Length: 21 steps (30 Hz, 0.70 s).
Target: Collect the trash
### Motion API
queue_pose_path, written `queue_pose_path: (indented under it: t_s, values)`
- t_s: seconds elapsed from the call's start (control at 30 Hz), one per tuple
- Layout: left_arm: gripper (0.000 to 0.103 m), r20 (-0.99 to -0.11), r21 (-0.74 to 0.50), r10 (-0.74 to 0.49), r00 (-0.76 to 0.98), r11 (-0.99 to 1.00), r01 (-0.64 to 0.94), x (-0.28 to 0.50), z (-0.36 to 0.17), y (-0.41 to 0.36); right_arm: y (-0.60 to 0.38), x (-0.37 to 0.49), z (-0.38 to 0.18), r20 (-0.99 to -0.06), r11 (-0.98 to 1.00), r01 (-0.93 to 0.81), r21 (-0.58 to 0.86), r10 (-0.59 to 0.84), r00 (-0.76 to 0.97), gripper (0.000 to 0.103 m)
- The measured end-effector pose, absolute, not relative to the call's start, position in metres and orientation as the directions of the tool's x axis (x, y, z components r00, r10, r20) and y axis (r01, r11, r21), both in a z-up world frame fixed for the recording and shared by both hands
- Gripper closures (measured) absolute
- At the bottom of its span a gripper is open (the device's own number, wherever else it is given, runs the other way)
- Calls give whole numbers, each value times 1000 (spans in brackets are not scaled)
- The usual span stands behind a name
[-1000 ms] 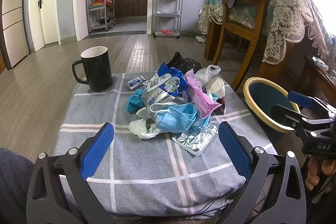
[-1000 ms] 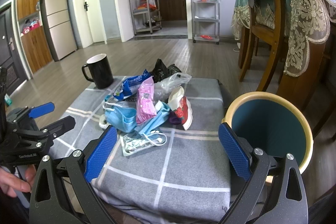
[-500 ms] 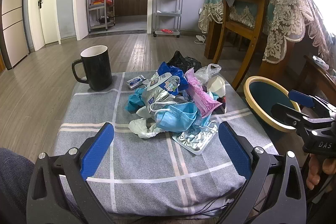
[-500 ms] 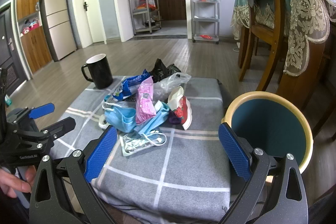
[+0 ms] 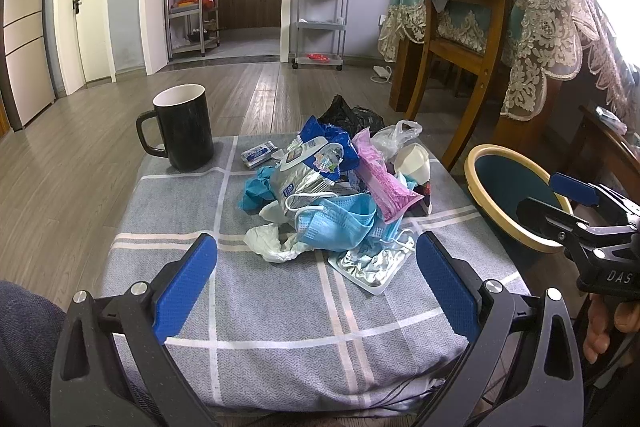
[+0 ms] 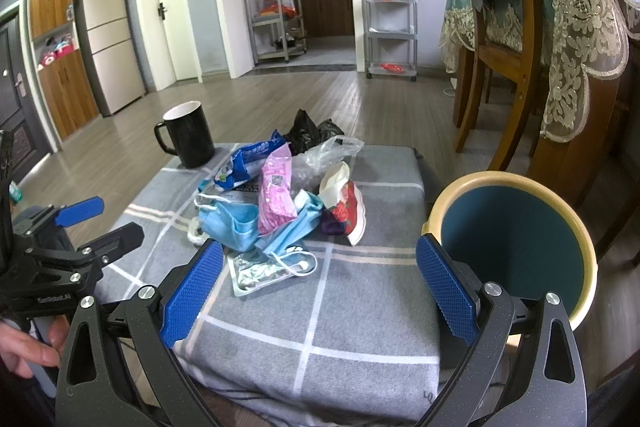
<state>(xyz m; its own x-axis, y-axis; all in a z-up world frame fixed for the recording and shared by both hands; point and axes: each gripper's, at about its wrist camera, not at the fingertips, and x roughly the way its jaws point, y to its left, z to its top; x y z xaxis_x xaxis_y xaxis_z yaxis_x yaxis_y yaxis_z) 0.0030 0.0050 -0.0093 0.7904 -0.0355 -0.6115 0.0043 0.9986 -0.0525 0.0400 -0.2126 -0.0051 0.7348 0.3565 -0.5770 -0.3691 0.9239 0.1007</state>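
Blue-padded fingers of the left gripper (image 5: 316, 269) and right gripper (image 6: 318, 273) stand wide apart, empty, over the grey checked cloth (image 5: 256, 303). Just beyond lies the heap of masks and wrappers (image 5: 332, 187); the teal, cream-rimmed bin (image 6: 516, 243) stands right.

A woven grey checked cloth (image 5: 280, 311) was seen under crinkled shiny foil wrappers (image 5: 304, 183), soft blue fabric masks (image 5: 340, 223) and crumpled white paper (image 5: 268, 243), beside a glossy black mug (image 5: 186, 129) and a matt, smooth-rimmed bin (image 6: 516, 239).
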Motion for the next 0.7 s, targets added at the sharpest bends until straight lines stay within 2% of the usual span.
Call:
queue_pose_path:
  t_s: [0.43, 0.7]
  values:
    - [6, -639, -91, -56, 767, 996, -2, 19, -7, 9, -215, 44, -7, -589, 925, -360, 121, 358, 724, 6]
    - [6, -649, -40, -41, 759, 999, 20, 60, 5, 12, -223, 60, -15, -632, 918, -360, 169, 381, 675, 6]
